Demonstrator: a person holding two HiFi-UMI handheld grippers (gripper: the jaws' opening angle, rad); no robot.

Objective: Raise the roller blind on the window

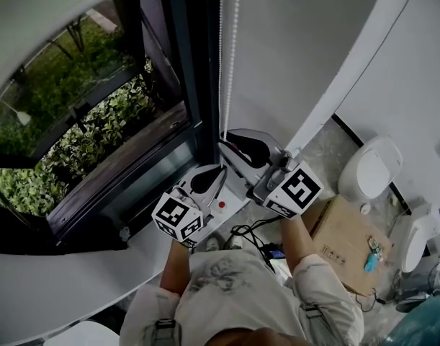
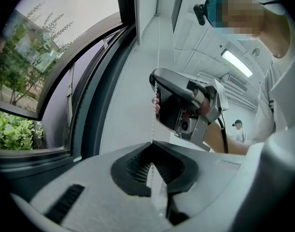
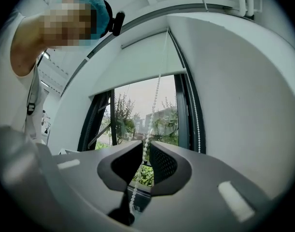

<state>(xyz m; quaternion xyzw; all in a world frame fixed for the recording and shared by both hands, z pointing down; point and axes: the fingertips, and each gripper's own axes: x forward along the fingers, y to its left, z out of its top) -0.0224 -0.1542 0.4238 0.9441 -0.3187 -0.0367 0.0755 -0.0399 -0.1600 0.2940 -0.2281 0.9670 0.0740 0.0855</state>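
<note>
The white roller blind (image 3: 137,64), a smooth matt fabric sheet, hangs partly lowered over the top of the window and leaves the lower glass bare. Its control, a thin white bead chain (image 1: 235,49) of small round plastic beads, drops in two strands down the right side of the dark metal window frame (image 1: 198,85), against the plain white wall (image 1: 306,49).

The left gripper (image 2: 152,145), of pale grey moulded plastic with black ribbed pads, has its jaws pressed together on one strand, which goes in at the tips and runs on between the pads. The right gripper (image 3: 145,146), of the same make, sits just above it on the same strand. Its jaws stand slightly parted, and the beads pass through the narrow slit between the black dimpled pads with daylight on either side. Each gripper carries a white cube with black square markers at its rear.

Beyond the glass are leafy green shrubs (image 1: 97,128) and thin trees.

Lower right in the head view, a brown cardboard box (image 1: 335,229) stands closed on the grey speckled floor (image 1: 320,146), so its contents cannot be seen. A small blue object (image 1: 369,263) lies on its top.
</note>
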